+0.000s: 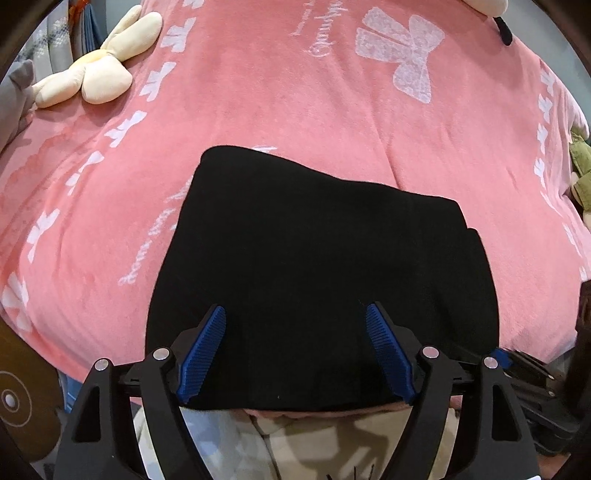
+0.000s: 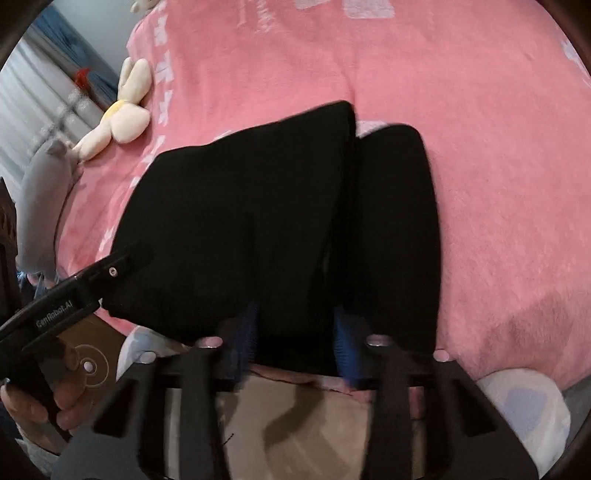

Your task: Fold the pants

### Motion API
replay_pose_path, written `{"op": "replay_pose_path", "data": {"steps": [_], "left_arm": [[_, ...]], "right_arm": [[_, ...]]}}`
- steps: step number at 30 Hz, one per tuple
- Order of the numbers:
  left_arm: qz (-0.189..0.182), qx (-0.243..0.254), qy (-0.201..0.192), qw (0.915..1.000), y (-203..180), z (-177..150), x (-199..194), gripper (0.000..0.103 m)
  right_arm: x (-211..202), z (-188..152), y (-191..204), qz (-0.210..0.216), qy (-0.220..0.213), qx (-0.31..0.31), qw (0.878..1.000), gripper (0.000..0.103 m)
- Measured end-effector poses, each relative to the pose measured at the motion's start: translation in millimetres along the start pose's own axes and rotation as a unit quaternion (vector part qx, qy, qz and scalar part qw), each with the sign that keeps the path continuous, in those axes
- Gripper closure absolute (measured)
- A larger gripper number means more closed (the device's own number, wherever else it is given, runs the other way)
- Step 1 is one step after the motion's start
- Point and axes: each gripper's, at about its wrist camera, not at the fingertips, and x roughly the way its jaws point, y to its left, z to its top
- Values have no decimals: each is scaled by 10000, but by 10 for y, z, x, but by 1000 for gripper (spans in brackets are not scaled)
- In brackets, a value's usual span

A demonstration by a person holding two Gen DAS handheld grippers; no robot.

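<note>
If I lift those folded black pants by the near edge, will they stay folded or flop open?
Likely floppy: the black pants lie in soft, rounded layers. A one-edge lift would probably let the stack sag or unfold. The fleecy pink blanket may drag at them when pushed.

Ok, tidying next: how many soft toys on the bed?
4: cream bunny far left, grey one beside it, green one right edge, cream one top edge; more may hide.
</note>
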Motion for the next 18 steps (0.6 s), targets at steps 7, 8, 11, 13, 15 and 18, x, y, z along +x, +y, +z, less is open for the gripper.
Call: {"op": "replay_pose_path", "data": {"steps": [7,8,11,13,15,18], "left_arm": [[-280,-570,-339,9974,394,16,-321,17],[-290,-668,-256,9970,450,16,-264,17],[-376,-965,162,9945,627,7,-42,17],[-492,-1131,250,9921,722,-15,14,17],[-665,-1233,267,9898,791,-10,76,17],[-804,-1355,490,9863,870,18,314,17]], "right_arm": [[-277,83,-71,-445,-142,-415,9980,62],[-119,40,-169,-512,149,-313,9981,59],[-231,-47,-336,-170,-107,262,9995,35],[-418,46,-340,-399,-600,349,9968,15],[-438,175,-357,-375,-741,342,9960,15],[-253,297,-516,-69,-547,653,9963,15]]}}
